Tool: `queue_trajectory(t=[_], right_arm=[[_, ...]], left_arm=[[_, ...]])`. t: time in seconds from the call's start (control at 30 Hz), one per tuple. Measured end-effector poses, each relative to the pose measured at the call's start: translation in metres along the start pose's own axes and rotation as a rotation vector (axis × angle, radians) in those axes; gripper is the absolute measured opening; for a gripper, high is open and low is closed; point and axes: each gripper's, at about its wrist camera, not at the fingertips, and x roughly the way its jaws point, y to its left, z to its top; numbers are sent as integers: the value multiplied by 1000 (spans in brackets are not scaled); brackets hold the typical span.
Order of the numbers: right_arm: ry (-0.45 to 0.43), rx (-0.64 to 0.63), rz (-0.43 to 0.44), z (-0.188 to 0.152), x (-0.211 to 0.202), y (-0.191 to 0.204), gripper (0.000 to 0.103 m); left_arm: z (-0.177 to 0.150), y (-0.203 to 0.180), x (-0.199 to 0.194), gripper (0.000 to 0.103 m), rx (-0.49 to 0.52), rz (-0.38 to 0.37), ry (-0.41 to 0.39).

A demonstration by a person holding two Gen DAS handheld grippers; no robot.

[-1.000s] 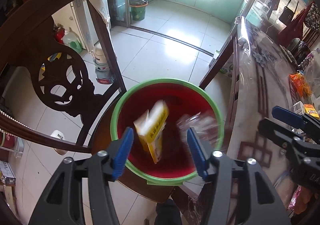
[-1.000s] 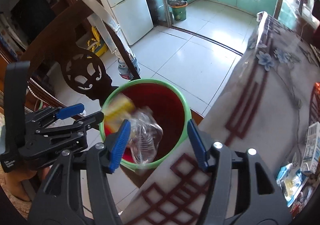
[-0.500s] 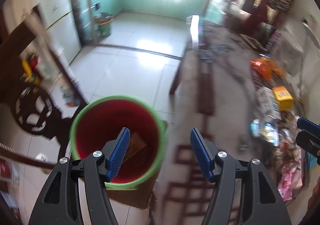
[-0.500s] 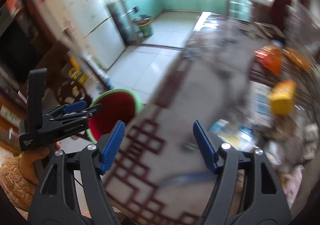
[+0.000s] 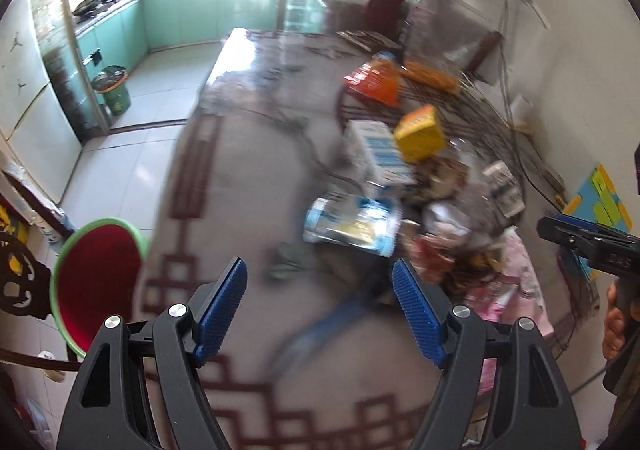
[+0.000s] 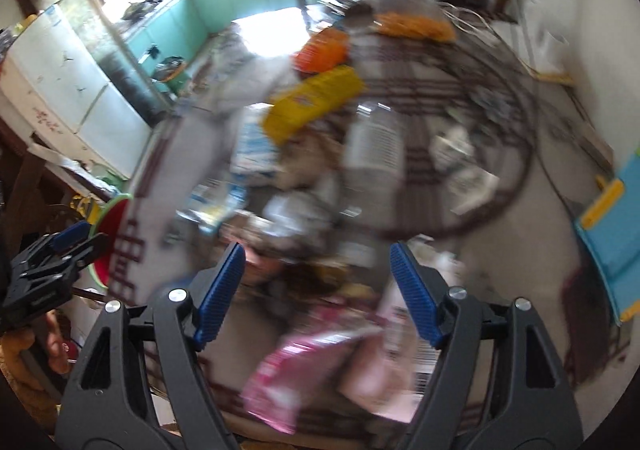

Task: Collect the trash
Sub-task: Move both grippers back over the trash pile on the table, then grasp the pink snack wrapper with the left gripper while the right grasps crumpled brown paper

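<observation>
No legible text was found; print on the blue-and-white carton point(image 5: 380, 154) and the pink wrapper point(image 6: 320, 366) was blurred beyond reading.

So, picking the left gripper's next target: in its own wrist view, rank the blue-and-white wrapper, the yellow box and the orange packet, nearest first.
1. Blue-and-white wrapper, just ahead of the left gripper.
2. Yellow box, farther back, right.
3. Orange packet, farthest up the table.
</observation>
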Motion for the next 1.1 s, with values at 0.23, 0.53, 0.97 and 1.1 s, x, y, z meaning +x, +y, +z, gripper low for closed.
queue_trajectory(t=[0.23,0.53,0.97,1.1], right_arm=[[102,-8,-30,-6,18,-55,75],[283,47,47,-49,59,-90,78],[189,-2,23,-24,59,-110,57],[185,-15,1,-13,66,-113,58]], left_arm=[[-13,-59,12,73,-33,-34,50],[-22,-105,11,88,-10,-87,6],[-50,-156,63,86,157,-158,250],[-56,-168,86,74,152,-176,303]])
